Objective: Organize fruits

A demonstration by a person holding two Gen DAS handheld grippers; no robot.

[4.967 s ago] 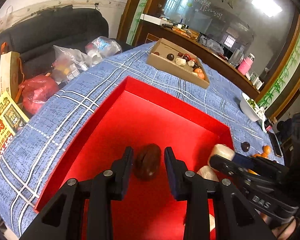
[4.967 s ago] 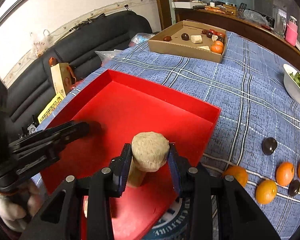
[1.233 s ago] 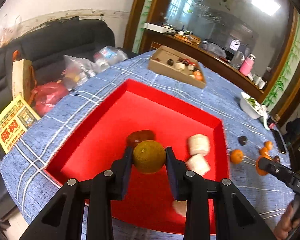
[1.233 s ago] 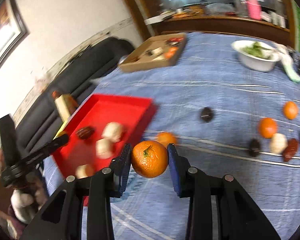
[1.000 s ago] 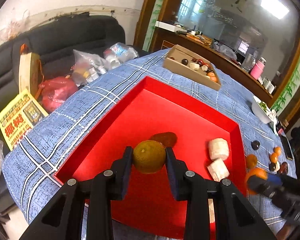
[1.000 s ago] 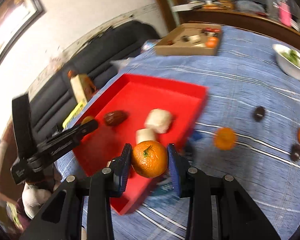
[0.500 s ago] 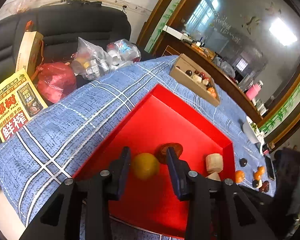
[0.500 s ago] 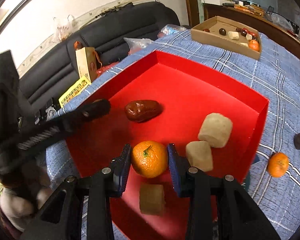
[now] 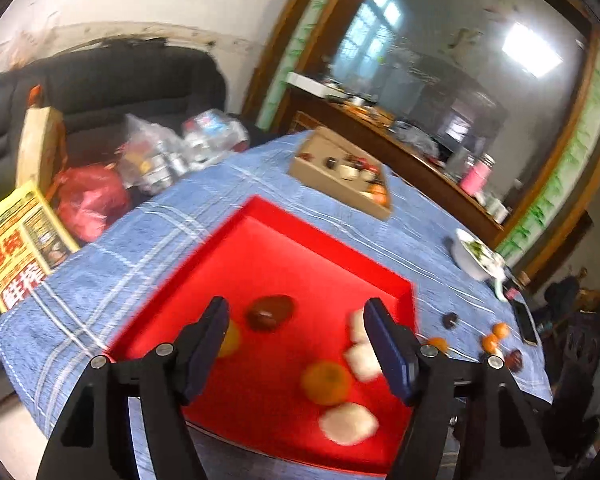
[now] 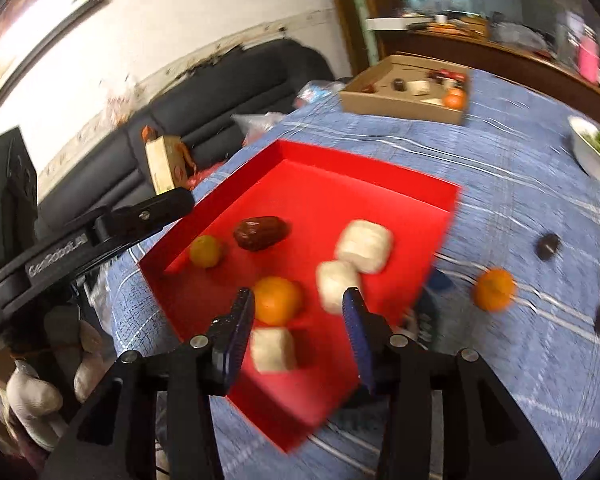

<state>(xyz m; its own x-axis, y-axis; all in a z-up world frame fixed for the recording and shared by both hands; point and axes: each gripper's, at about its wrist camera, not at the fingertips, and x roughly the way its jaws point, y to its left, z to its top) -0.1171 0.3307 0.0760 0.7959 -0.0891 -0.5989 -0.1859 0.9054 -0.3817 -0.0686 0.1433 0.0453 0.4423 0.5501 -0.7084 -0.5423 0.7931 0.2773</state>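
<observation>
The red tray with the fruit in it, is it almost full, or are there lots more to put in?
Done: the shallow red tray holds six pieces, among them a yellow-green round fruit, a dark brown date-like fruit and an orange.

In hand: nothing. The left gripper and right gripper have just been opening; both are empty.

Left: several fruits, like a loose orange, lie on the blue checked tablecloth.

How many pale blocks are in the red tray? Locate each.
3: one pale block and a second side by side near the red tray's right wall, a third in front of the orange.
</observation>
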